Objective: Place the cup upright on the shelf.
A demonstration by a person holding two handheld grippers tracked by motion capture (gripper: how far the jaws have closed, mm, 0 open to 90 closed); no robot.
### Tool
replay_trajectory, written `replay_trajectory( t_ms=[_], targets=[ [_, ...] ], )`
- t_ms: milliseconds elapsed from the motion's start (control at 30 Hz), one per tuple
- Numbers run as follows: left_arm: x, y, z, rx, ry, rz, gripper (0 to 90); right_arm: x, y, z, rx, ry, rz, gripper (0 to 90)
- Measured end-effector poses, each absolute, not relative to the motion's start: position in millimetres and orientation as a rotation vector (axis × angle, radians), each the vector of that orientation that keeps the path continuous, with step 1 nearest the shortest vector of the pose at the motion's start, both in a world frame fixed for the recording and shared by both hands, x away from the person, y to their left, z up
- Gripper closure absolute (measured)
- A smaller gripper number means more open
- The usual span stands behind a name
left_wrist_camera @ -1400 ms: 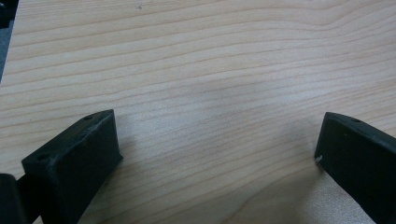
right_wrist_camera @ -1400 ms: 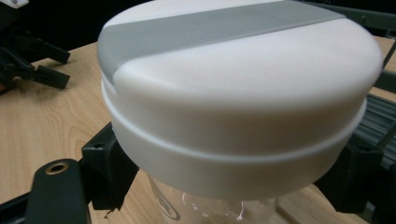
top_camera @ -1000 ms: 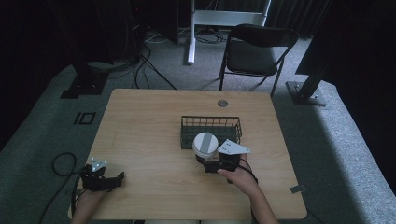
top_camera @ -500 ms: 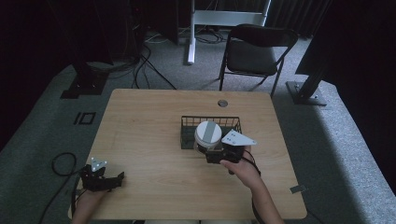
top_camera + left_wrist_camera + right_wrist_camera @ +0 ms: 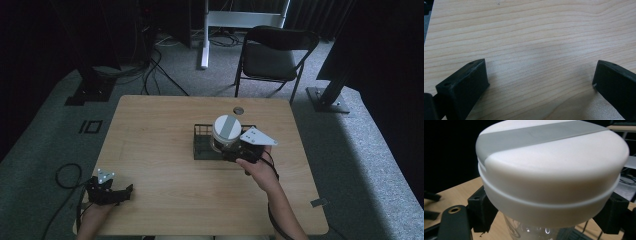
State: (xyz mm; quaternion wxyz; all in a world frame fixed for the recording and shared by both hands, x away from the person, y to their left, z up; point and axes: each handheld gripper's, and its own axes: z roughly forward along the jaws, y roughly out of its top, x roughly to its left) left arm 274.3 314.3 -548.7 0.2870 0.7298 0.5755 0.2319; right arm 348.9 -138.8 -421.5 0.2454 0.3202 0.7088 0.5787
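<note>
A clear jar (image 5: pixel 224 136) with a white lid crossed by a grey stripe (image 5: pixel 551 157) is held over the black wire basket (image 5: pixel 201 145) at the middle right of the wooden table (image 5: pixel 160 130). My right gripper (image 5: pixel 235 150) is shut on the jar's glass body just under the lid, its jaws pressed on both sides in the right gripper view. My left gripper (image 5: pixel 112 192) rests low at the table's front left corner, open, with bare wood (image 5: pixel 536 57) between its jaws.
A round grommet (image 5: pixel 238 110) sits in the table near its far edge. Behind the table stand a black folding chair (image 5: pixel 272 55), a white stand leg and dark equipment bases with cables on the grey carpet.
My right gripper has carried the jar away from the person and up, from in front of the basket to over it. The left gripper has stayed put.
</note>
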Motion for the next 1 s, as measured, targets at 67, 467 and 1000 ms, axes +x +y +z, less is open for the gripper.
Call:
replay_trajectory(
  t_ms=[67, 467, 1000],
  targets=[
    [274, 314, -549, 1.950, 1.538, 0.620, 0.1, 350, -139, -420, 0.882, 1.926, 1.572, 18.1],
    [274, 314, -549, 1.950, 1.538, 0.619, 0.1, 371, -139, -413, 1.039, 1.771, 1.461, 18.2],
    [274, 314, -549, 1.949, 1.538, 0.619, 0.1, 384, -135, -432, 1.265, 1.605, 1.273, 18.1]
  ],
)
